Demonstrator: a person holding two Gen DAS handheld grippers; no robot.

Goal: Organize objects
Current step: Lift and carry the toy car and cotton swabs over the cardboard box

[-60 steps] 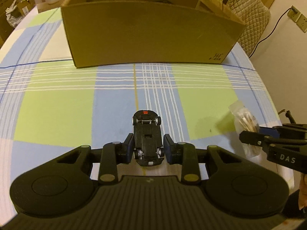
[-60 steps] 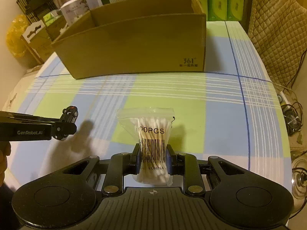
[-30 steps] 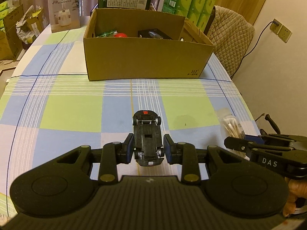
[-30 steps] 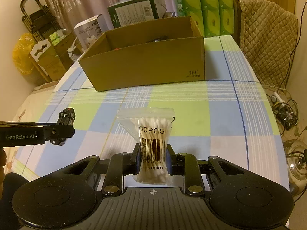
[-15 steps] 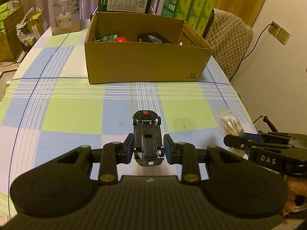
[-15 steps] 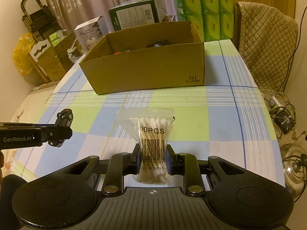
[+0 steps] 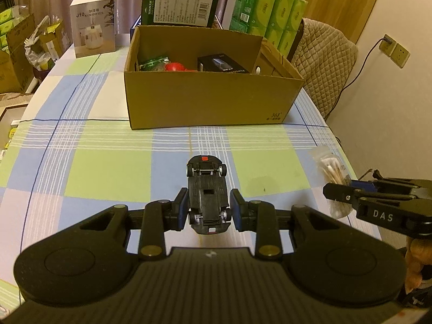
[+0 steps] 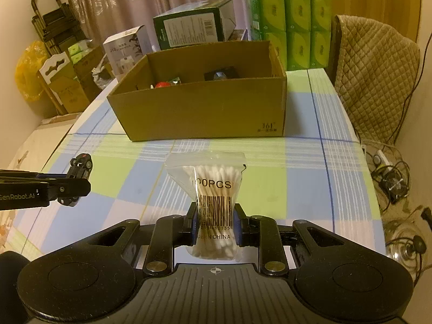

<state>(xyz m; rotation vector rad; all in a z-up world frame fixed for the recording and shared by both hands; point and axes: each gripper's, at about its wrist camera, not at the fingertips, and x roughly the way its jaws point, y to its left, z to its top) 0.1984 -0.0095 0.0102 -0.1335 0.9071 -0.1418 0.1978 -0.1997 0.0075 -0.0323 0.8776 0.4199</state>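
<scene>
A: Left gripper [image 7: 208,208] clamped on the toy car [image 7: 207,189], belly up, nose pointing away, held above the checked tablecloth [image 7: 108,172].

B: Right gripper [image 8: 214,222] alongside, pinching the cotton swab bag [image 8: 213,189] at its barcode, upright between the fingers.

A: Ahead of both, the open cardboard box [image 7: 210,100] rests on the cloth, a red item and a black box inside.

B: Green tissue packs [image 8: 291,21] stand beyond it.

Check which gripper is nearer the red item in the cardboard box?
Left, though only slightly. The left gripper, holding the toy car, faces the box's left half, where the red item lies; the right gripper, holding cotton swabs, is further right.
</scene>
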